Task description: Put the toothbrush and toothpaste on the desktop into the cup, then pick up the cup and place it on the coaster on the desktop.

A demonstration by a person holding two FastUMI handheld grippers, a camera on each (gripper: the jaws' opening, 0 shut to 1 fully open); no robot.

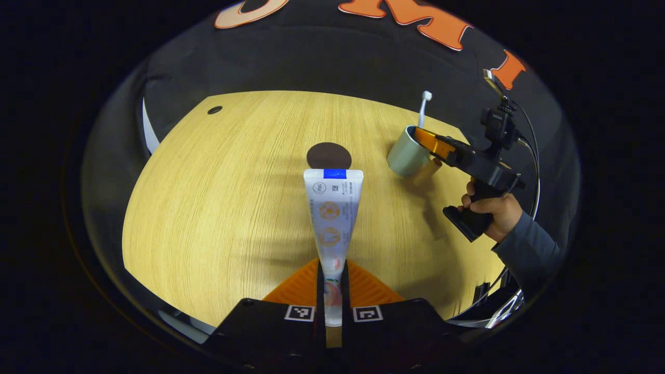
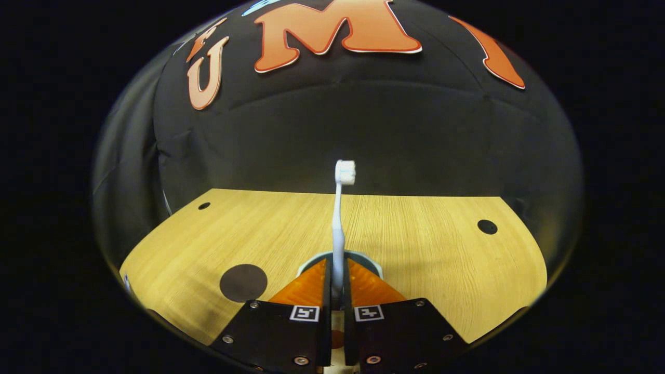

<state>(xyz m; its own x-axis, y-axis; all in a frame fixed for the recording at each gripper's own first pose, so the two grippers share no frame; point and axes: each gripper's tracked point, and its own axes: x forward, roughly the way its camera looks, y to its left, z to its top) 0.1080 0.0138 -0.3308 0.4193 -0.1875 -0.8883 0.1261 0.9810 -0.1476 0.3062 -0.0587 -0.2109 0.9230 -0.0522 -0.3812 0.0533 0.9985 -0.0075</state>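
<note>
Now both tools are loaded, and the cup may tip.
The left gripper (image 1: 332, 283) clamps the white printed toothpaste tube (image 1: 332, 208) above the dark round coaster (image 1: 328, 155); the right gripper (image 2: 337, 283) pinches the white toothbrush (image 2: 340, 223) upright over the pale green cup (image 1: 408, 155), so a sideways pull could topple it.

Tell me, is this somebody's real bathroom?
Probably not. It looks like a recording booth: a bare light wooden tabletop, a black cloth wall behind it, and a pale green cup with a white toothbrush, set out for practice.
</note>
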